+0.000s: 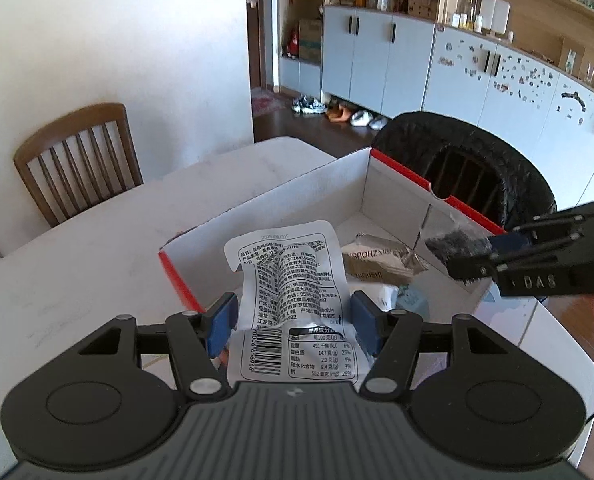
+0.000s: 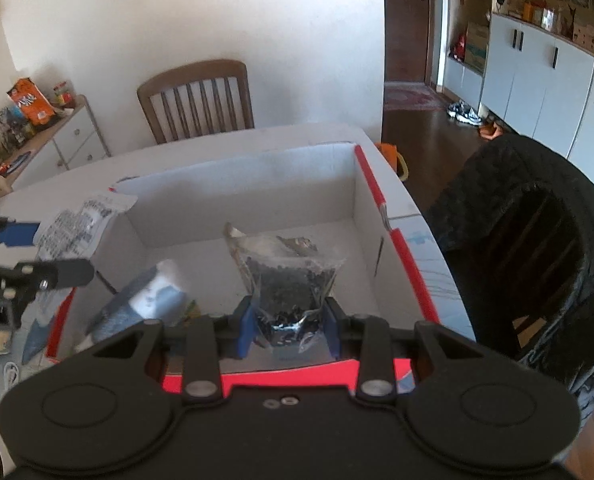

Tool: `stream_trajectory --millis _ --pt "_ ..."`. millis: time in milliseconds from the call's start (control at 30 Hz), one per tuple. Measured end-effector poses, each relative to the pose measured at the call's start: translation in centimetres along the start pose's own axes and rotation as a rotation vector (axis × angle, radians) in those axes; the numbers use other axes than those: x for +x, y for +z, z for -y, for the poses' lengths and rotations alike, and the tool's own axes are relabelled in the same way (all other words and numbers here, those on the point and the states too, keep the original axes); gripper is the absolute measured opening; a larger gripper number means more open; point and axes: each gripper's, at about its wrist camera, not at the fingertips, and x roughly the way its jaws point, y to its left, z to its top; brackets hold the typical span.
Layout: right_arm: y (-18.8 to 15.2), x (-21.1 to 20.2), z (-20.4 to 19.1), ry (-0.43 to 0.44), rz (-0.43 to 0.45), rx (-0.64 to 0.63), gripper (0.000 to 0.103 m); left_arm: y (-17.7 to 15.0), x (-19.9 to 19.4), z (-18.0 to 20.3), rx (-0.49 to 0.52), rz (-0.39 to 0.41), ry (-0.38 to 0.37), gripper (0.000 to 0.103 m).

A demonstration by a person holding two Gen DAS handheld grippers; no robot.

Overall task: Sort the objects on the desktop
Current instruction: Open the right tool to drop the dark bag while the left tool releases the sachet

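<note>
My left gripper (image 1: 291, 322) is shut on a white snack packet (image 1: 285, 280) printed with black text and a barcode, held just above the near wall of an open white cardboard box with red edges (image 1: 329, 184). Over the box's inside, my right gripper (image 2: 289, 328) is shut on a clear bag of dark granules (image 2: 289, 276). The right gripper (image 1: 473, 258) enters the left wrist view from the right with that bag (image 1: 455, 242). The left gripper (image 2: 45, 252) and its packet (image 2: 81, 220) show at the left of the right wrist view.
The box (image 2: 257, 184) sits on a white table (image 1: 77, 248) and holds a tan packet (image 1: 381, 260) and a silver-blue pouch (image 2: 145, 300). A black-draped chair (image 2: 537, 240) stands right of the table, a wooden chair (image 2: 197, 100) behind. More packets lie left of the box.
</note>
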Motion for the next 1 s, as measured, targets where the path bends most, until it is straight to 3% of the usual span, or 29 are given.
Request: stream_trajectory --millis 167,400,733,1000 --pt "0.5 1.4 0.5 -0.015 -0.048 0.002 0.034 2.2 3.1 -0.8 -0.011 -0.089 -0.026 0.061" --pt "1.0 3.5 0.6 -0.020 -0.120 -0.034 0.034 4.0 7.4 -1.8 -0.024 -0.219 -0.004 0.061" --pt "0.9 6.0 0.0 -0.010 -0.216 -0.082 0.034 4.0 11.0 -1.3 0.005 -0.322 0.008 0.061" --pt "0.6 6.9 0.1 0.003 -0.226 -0.076 0.037 3.3 12.4 -0.8 0.001 -0.365 -0.020 0.064"
